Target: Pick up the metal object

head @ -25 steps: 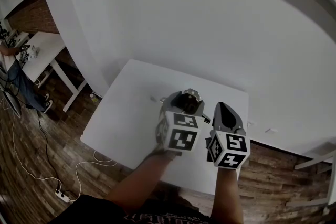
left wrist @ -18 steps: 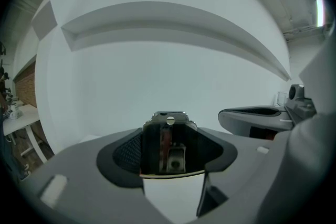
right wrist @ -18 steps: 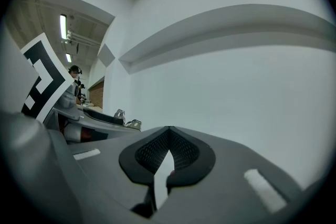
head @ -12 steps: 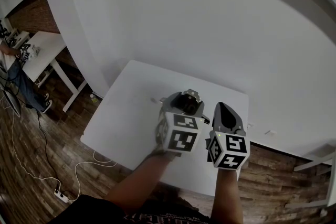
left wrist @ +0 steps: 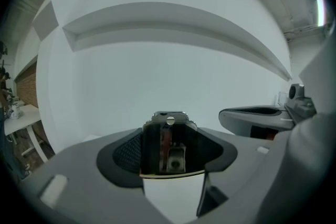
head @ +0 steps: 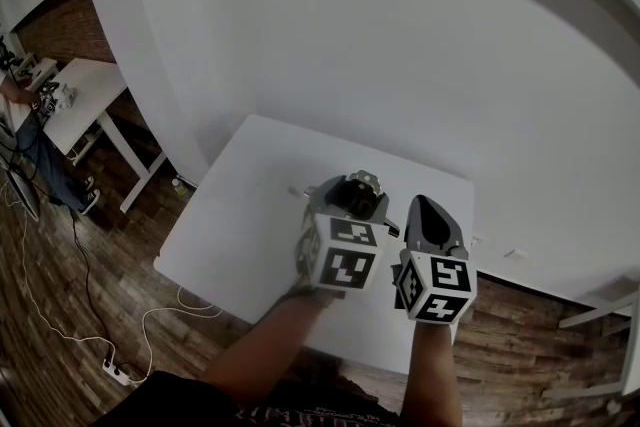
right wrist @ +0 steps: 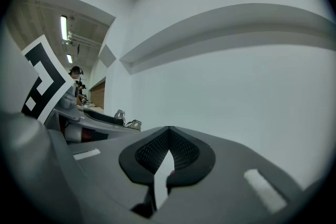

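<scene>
Nearest the camera are the two marker cubes, with both grippers held side by side over the near right part of the white table point(head: 240, 215). The left gripper point(head: 350, 190) is clamped on the metal object point(left wrist: 167, 143), a small shiny bracket-looking piece sitting upright between its pads, up off the tabletop. From above you only catch a bit of it poking out at the jaw tips point(head: 364, 177). The right gripper point(right wrist: 167, 153), just to the right, has its jaws pinched together with nothing in them.

Compared with a second ago, honestly nothing has moved: same grip, same spots for both grippers.

Further out are the wood floor point(head: 60, 305) with a power strip point(head: 118, 372), the white wall point(head: 420, 65), and far left a person point(head: 35, 155) by a desk point(head: 85, 100).
</scene>
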{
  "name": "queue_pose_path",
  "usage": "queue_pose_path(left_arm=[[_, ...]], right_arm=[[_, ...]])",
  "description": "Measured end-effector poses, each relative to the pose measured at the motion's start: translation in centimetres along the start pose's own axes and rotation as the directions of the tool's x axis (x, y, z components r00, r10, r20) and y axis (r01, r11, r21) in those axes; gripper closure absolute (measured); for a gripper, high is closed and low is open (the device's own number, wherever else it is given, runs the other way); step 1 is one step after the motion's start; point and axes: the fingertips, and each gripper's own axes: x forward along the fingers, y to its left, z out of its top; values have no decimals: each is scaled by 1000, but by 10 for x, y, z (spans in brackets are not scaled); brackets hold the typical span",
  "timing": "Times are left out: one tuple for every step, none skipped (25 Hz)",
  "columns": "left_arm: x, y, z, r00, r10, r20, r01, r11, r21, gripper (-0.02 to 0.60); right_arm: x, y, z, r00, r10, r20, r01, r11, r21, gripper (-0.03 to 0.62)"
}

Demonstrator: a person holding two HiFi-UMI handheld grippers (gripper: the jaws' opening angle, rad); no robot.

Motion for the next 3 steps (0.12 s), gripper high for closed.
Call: queue_pose_path(left_arm=[[0, 0, 0, 1000, 0, 0, 0, 1000, 0, 291], [0, 0, 0, 1000, 0, -1, 0, 1000, 0, 291], [0, 0, 1, 1000, 0, -1, 0, 1000, 0, 291]], right_arm=[[0, 0, 0, 1000, 1, 1, -1, 1000, 1, 585], [0, 0, 1, 1000, 2, 1, -2, 1000, 2, 585], [0, 0, 1, 1000, 3, 2, -3, 1000, 2, 585]])
